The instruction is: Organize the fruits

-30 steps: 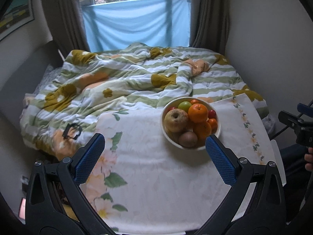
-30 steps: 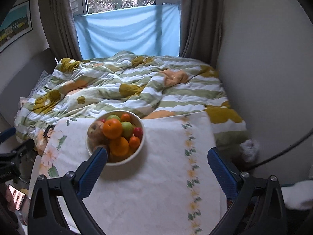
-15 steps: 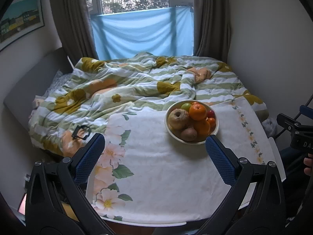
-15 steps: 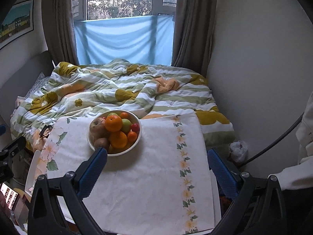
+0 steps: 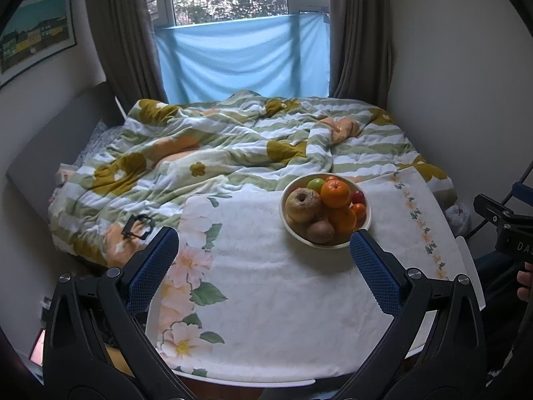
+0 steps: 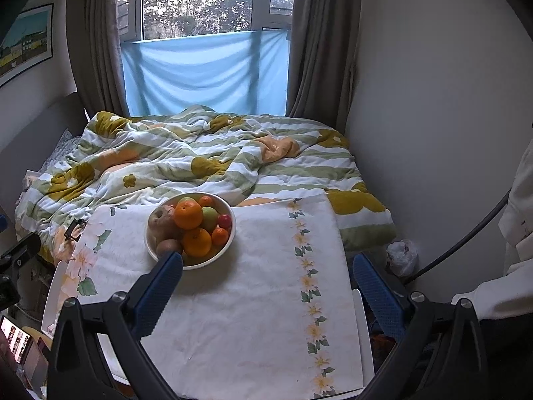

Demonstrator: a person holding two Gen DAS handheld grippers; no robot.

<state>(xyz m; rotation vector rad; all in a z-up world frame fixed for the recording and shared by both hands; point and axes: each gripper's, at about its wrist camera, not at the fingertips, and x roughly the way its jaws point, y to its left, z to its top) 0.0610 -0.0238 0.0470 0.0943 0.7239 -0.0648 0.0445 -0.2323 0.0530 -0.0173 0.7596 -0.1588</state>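
Both grippers are spread wide with nothing between the blue pads. Your left gripper (image 5: 263,245) hangs above the near part of the table (image 5: 466,260), its right pad tip just in front of the bowl (image 5: 289,220) as seen from that wrist. Your right gripper (image 6: 266,271) sits over the right half of the floral tablecloth (image 6: 260,300), its left pad overlapping the bowl's (image 6: 230,233) near rim in its own view; contact cannot be judged. Bowl stands on the cloth toward the far edge, next to the striped flowered duvet (image 5: 206,153). Contents, piled: a large orange (image 5: 335,193) on top, a brownish apple (image 5: 302,200) to its left, a second orange (image 5: 343,220) lower, a kiwi (image 5: 319,231) at the front, a green apple (image 5: 315,184) behind, a small red fruit (image 5: 358,196) on the right. Behind the bed, a blue cloth (image 6: 203,70) covers the lower window.
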